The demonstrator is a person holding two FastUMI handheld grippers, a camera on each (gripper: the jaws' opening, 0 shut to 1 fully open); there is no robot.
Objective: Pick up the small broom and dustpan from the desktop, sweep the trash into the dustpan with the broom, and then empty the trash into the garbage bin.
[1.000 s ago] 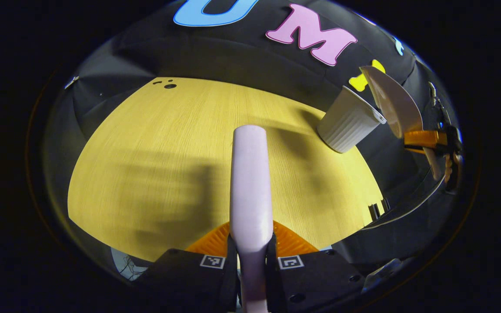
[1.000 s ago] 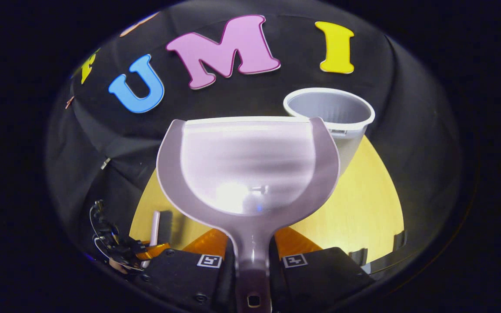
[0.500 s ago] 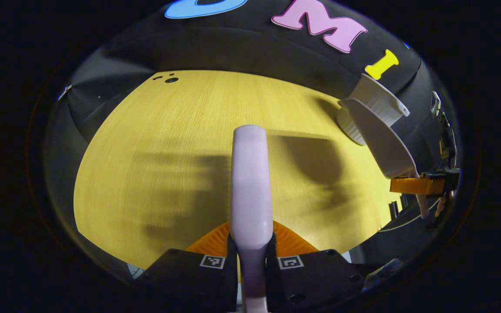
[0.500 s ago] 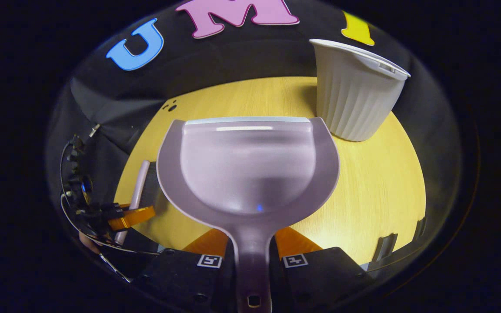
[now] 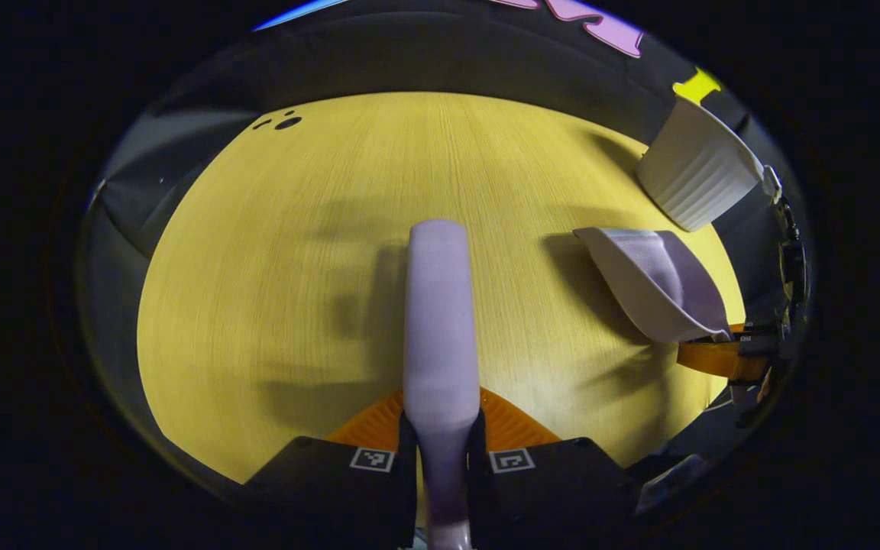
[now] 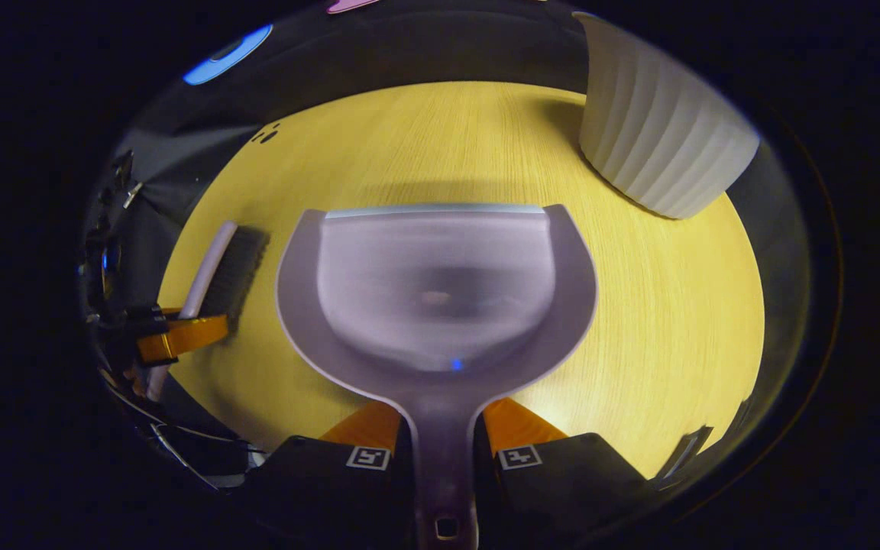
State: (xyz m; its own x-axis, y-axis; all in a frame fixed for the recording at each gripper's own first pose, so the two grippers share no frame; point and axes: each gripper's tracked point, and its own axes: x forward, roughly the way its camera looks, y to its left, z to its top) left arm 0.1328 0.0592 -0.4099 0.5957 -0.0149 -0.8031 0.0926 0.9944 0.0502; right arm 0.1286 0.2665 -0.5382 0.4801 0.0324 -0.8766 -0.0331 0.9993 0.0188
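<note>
Broom (image 5: 440,321) smooth-handled, dustpan (image 6: 436,286) scoop-shaped, perhaps plastic, beside ribbed bin (image 6: 658,141).

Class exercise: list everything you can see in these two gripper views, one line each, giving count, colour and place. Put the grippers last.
Broom: one, pale lilac handle with dark bristles, held over the left side of the table.
Dustpan: one, pale lilac, held low over the table's middle.
Garbage bin: one, white and ribbed, at the far right of the table.
Table: one, yellow wood grain, with small dark holes near its far left corner.
Left gripper: one, shut on the broom handle.
Right gripper: one, shut on the dustpan handle.
</note>
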